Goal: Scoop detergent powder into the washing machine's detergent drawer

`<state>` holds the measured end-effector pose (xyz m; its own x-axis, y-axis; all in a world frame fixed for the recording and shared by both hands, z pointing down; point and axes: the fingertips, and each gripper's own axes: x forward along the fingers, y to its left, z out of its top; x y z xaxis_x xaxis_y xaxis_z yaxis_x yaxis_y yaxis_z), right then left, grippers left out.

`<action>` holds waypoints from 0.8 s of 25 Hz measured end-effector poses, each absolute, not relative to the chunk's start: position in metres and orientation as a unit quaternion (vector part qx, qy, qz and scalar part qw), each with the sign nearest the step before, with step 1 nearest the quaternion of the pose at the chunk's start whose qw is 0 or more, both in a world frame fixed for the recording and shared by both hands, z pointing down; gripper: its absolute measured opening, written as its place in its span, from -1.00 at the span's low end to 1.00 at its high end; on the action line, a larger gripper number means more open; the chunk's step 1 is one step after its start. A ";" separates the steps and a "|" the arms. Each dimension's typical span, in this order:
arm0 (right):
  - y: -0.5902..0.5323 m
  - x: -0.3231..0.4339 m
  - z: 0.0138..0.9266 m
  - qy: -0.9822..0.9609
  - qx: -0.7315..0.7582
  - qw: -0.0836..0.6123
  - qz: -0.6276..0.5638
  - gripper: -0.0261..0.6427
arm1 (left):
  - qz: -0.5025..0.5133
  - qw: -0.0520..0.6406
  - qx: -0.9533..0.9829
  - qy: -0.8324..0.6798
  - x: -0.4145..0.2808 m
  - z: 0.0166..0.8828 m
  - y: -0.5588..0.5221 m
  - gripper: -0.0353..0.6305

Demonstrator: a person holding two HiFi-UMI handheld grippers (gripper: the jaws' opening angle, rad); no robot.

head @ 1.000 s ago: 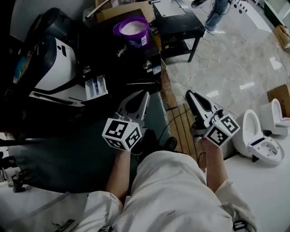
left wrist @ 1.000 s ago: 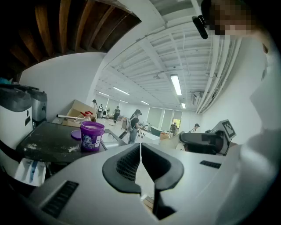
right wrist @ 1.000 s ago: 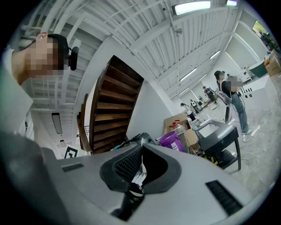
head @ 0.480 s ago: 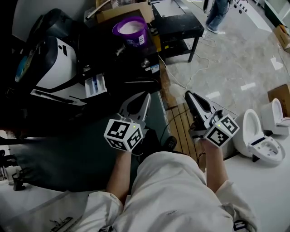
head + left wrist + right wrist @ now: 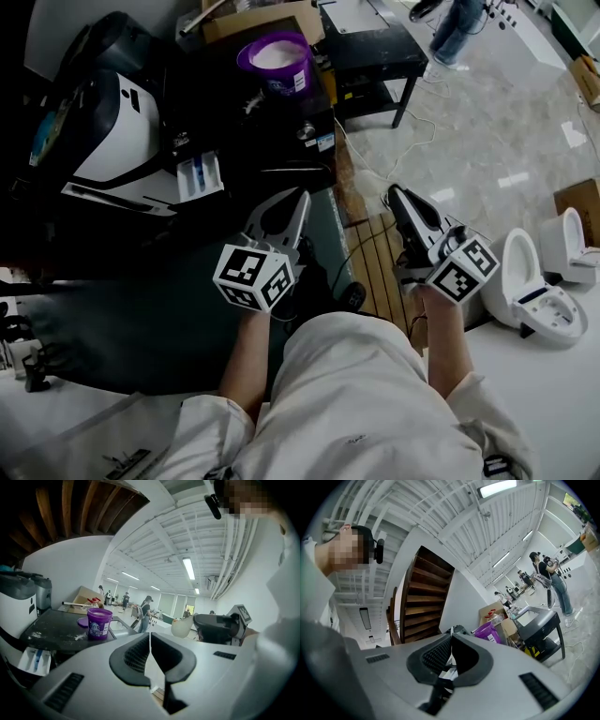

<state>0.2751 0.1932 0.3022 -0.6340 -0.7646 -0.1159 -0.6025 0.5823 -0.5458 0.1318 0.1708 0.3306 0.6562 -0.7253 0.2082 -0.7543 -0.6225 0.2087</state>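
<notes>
A purple detergent tub [image 5: 277, 58], open and full of white powder, stands on a dark countertop [image 5: 272, 131] at the back. It also shows as the tub [image 5: 99, 624] in the left gripper view and as the tub [image 5: 490, 631] in the right gripper view. The washing machine [image 5: 108, 141] sits at the left, its detergent drawer [image 5: 199, 178] pulled out; the drawer [image 5: 34, 661] is seen low left. My left gripper [image 5: 301, 196] hangs shut and empty just right of the drawer. My right gripper [image 5: 394, 192] is shut and empty too, over the floor. Both sets of jaws meet with nothing between them.
A black side table [image 5: 370, 47] and a cardboard box [image 5: 258, 21] stand behind the countertop. Wooden slats [image 5: 375, 258] and a cable [image 5: 403, 141] lie on the tiled floor. A white toilet-like unit [image 5: 539, 291] sits at the right. A person [image 5: 457, 23] stands far back.
Both grippers stay almost where they were, still shut. The person at the far back has shifted a little.
</notes>
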 end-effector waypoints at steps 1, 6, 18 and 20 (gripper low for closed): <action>0.189 0.274 0.302 0.873 -0.392 0.170 -0.235 -0.89 | 0.051 0.141 0.899 -0.412 0.130 0.331 0.166 -0.82; 0.166 0.267 0.299 0.874 -0.393 0.161 -0.235 -0.89 | 0.050 0.143 0.899 -0.411 0.123 0.331 0.143 -0.82; 0.098 0.239 0.294 0.877 -0.391 0.147 -0.236 -0.89 | 0.050 0.151 0.896 -0.414 0.093 0.332 0.079 -0.82; 0.088 0.234 0.293 0.878 -0.390 0.146 -0.237 -0.89 | 0.051 0.152 0.896 -0.413 0.088 0.333 0.068 -0.82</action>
<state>0.2335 0.0878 0.2933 -0.6536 -0.7534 -0.0722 -0.6149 0.5842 -0.5298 0.0881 0.0685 0.3326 0.6537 -0.7251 0.2168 -0.7560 -0.6126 0.2307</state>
